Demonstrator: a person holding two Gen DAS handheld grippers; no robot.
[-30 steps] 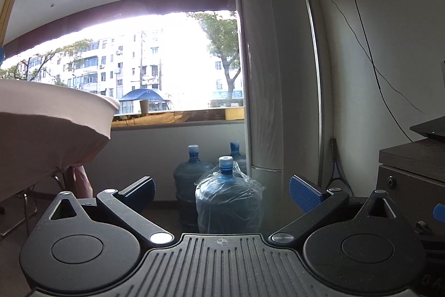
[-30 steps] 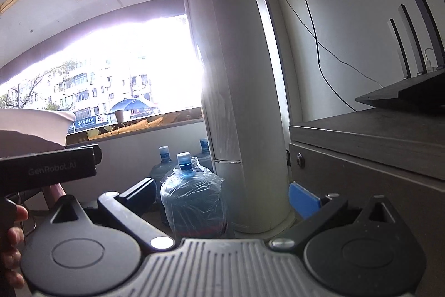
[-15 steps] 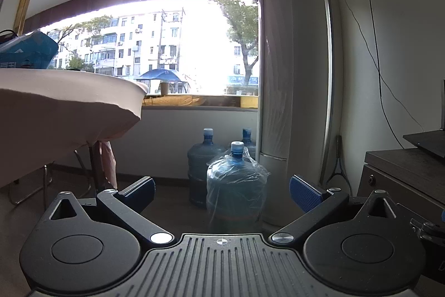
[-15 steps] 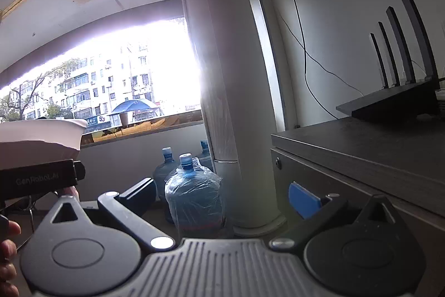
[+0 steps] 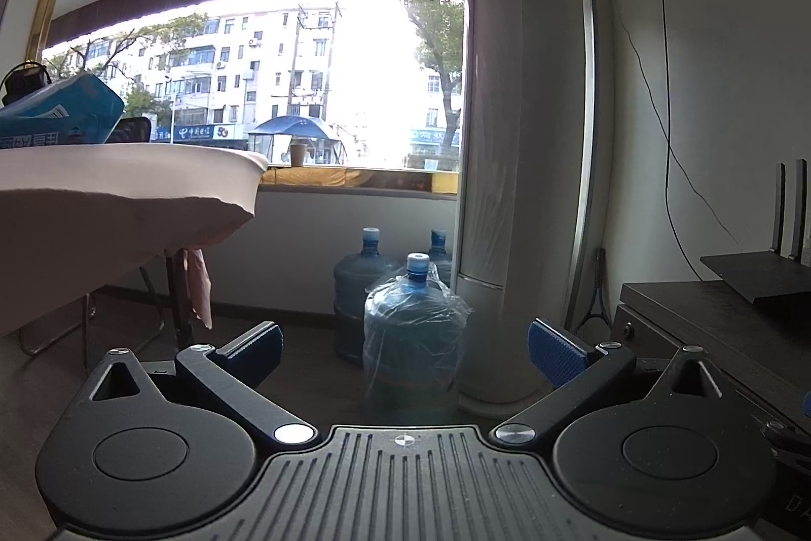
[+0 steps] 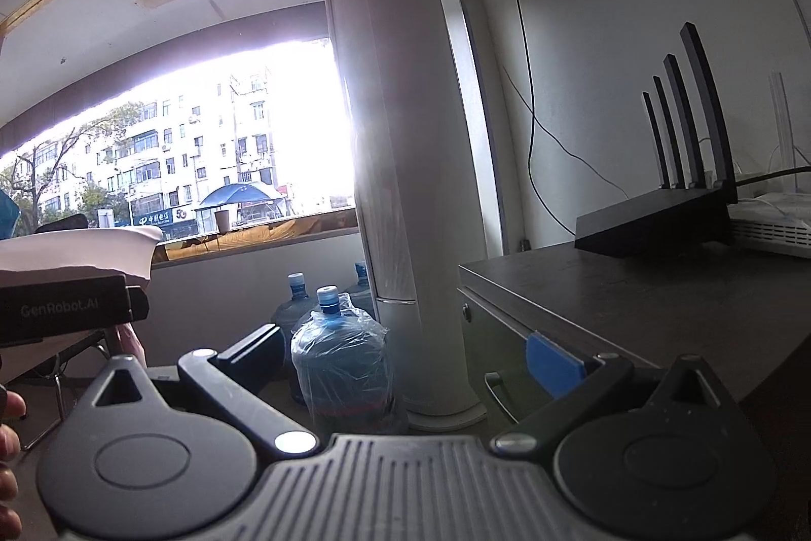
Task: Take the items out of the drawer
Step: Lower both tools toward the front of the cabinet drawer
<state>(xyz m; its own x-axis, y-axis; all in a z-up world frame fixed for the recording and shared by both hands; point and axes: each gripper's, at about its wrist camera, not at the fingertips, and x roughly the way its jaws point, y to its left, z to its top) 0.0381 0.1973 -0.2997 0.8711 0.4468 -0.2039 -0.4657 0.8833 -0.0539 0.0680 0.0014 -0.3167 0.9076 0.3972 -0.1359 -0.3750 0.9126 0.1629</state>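
A dark wooden cabinet [image 6: 633,302] stands on the right, with a drawer front bearing a metal handle [image 6: 499,394] and a small keyhole [image 6: 466,312]; the drawer looks shut. The cabinet also shows in the left wrist view [image 5: 709,323]. My right gripper [image 6: 405,353] is open and empty, its right fingertip [image 6: 552,363] close in front of the drawer front. My left gripper [image 5: 405,346] is open and empty, further left, pointing at the water bottles. The left gripper's body [image 6: 66,310] shows at the left edge of the right wrist view.
A black router [image 6: 659,221] and a white device [image 6: 770,231] sit on the cabinet top. A tall white air conditioner [image 6: 395,166] stands beside the cabinet, with several water bottles [image 5: 413,338] on the floor. A cloth-covered table [image 5: 116,206] is at the left.
Both grippers have risen and tilted, so the table top, router and cabinet top come into view. The right gripper has moved closer to the drawer front. Both stay open.
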